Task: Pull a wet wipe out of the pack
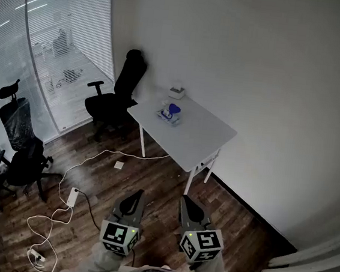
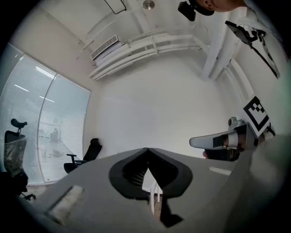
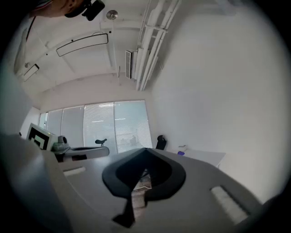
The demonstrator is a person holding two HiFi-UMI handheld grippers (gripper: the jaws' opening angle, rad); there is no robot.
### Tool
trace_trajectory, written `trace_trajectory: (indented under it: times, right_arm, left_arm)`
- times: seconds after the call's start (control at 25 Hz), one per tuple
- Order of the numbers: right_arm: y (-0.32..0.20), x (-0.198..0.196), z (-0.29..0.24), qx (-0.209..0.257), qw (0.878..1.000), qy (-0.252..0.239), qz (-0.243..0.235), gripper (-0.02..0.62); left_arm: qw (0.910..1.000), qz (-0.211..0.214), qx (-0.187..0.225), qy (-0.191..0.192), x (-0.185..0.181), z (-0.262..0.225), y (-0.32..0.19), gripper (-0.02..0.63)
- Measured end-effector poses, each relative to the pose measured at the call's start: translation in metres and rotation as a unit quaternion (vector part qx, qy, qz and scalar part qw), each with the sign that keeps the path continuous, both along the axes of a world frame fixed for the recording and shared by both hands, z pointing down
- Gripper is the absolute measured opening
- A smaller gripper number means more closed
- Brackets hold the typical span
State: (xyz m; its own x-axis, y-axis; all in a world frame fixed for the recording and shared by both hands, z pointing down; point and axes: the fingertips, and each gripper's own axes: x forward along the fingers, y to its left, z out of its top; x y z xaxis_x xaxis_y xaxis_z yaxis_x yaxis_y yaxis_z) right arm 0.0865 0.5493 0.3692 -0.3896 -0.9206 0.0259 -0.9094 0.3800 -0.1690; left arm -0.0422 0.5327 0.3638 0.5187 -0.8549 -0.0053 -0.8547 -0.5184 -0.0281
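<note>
The wet wipe pack (image 1: 170, 114), pale with a blue lid, lies on a white table (image 1: 197, 138) far across the room. In the right gripper view the pack (image 3: 181, 153) is a small purple spot on the table (image 3: 204, 157). My left gripper (image 1: 136, 194) and right gripper (image 1: 185, 200) are held side by side at the bottom of the head view, well short of the table, pointing level. The left gripper (image 2: 147, 150) has its jaws meeting at the tips with nothing between them. The right gripper (image 3: 145, 149) looks the same, shut and empty.
A white box (image 1: 176, 92) stands at the table's far corner. A black office chair (image 1: 117, 96) is beside the table, and two more chairs (image 1: 18, 140) stand by the glass wall. White cables and a power strip (image 1: 71, 197) lie on the wooden floor.
</note>
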Motion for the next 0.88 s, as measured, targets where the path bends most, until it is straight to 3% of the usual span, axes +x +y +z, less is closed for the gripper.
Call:
trace_trajectory:
  times: [0.48,0.68,0.88]
  right_arm:
    - [-0.01,0.028,0.008,0.006,1.0,-0.031,0.003,0.005]
    - [-0.019,0.041,0.024,-0.017,0.999,-0.051,0.001,0.005]
    - [-0.032,0.038,0.034,-0.03,0.998,-0.05,-0.002,0.005]
  left_arm:
    - [0.9997,-0.006,-0.022,-0.009,0.025,0.018,-0.011,0.005]
    - [0.9993,-0.006,-0.03,-0.019,0.039,0.027,-0.013,0.005]
    - [0.9989,-0.022,-0.037,-0.018,0.029,0.033,-0.024,0.005]
